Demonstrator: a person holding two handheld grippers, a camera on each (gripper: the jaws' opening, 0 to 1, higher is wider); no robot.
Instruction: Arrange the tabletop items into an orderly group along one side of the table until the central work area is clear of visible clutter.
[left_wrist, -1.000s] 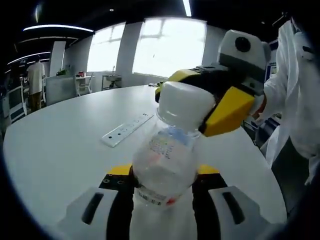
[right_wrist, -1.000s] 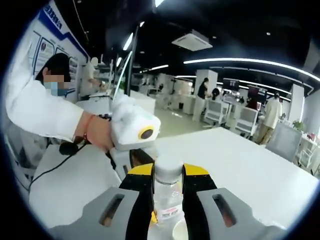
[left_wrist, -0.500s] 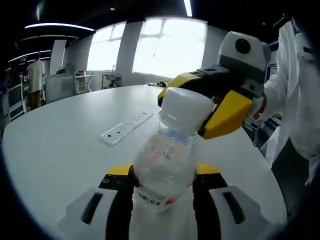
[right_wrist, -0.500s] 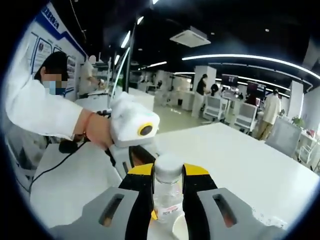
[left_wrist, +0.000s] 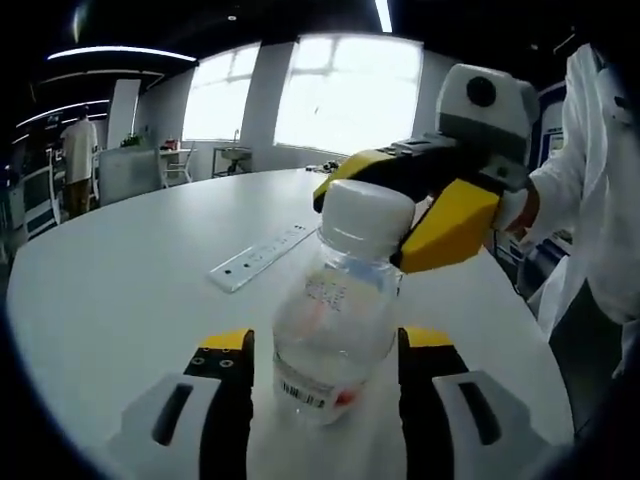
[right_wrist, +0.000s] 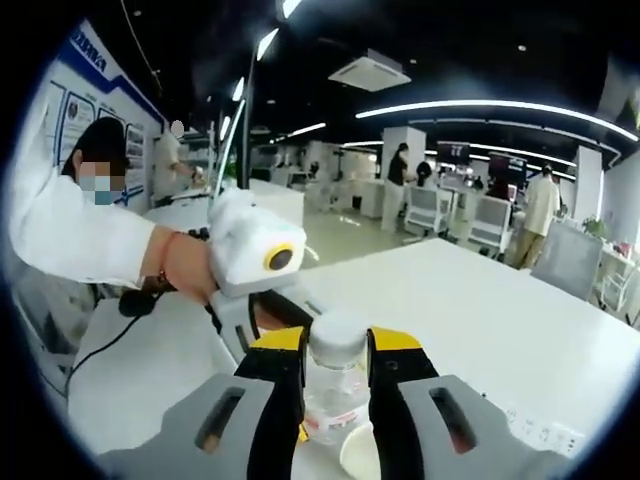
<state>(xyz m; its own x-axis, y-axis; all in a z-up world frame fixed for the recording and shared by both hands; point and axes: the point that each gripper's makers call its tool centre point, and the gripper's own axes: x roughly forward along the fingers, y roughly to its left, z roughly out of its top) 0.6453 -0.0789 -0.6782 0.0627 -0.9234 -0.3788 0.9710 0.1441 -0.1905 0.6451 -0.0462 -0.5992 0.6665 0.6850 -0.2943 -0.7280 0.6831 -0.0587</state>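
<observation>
Letting go on the left, holding on at the right: passing a bottle (left_wrist: 335, 310) from the left gripper (left_wrist: 325, 345) to the right gripper (right_wrist: 335, 340) over a white table (left_wrist: 110, 290). Spread wide now in the left gripper view, standing clear of the plastic on both sides after pinching it half a second ago. Clenched as before in the right gripper view, yellow jaws tight on either side of the white cap (left_wrist: 365, 210) and taking the whole hold alone. Still upright with a slight lean, between the opened left jaws, near the table's edge on the person's side; cannot tell whether resting on the tabletop or hanging just above it, with the base hidden. Apart from the bottle, well back toward the middle, a flat white strip (left_wrist: 262, 256) lying untouched. Probably means a finished handover, freeing the right to carry the bottle to one side and the left to go for the strip. Worth watching for a swing or slip from gripping by the cap only.
</observation>
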